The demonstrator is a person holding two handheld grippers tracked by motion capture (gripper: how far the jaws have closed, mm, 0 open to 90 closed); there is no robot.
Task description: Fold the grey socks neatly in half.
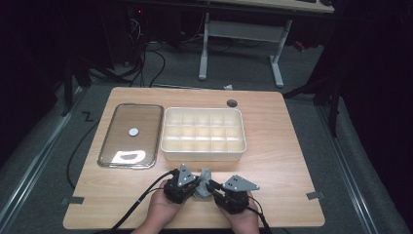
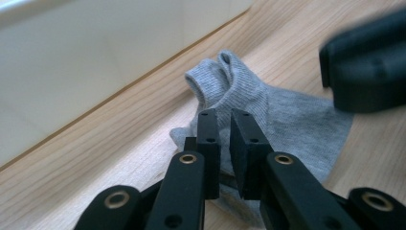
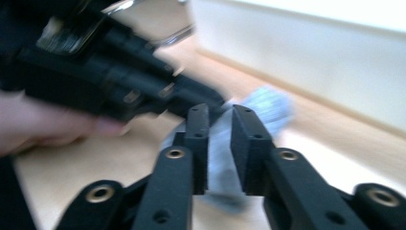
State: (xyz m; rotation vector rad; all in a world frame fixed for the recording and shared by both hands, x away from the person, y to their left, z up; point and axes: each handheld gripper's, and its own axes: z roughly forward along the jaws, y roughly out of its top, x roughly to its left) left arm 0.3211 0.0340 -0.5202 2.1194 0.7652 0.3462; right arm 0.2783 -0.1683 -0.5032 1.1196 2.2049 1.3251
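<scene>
A grey sock (image 1: 205, 178) lies bunched on the wooden table (image 1: 272, 146) near its front edge, between both grippers. My left gripper (image 1: 197, 184) comes at it from the left. In the left gripper view the jaws (image 2: 225, 127) are nearly together over the sock (image 2: 287, 115), pinching its near edge, with the cuff standing up behind. My right gripper (image 1: 213, 186) meets the sock from the right. In the blurred right gripper view the jaws (image 3: 221, 124) stand close with sock (image 3: 273, 108) fabric between them, and the left gripper (image 3: 119, 81) sits just beyond.
A cream box (image 1: 203, 154) divided into several compartments stands just behind the sock, its wall close in both gripper views (image 2: 95, 57) (image 3: 311, 57). A clear rectangular lid (image 1: 122, 117) with a small white disc lies to its left. The table's front edge is right under the hands.
</scene>
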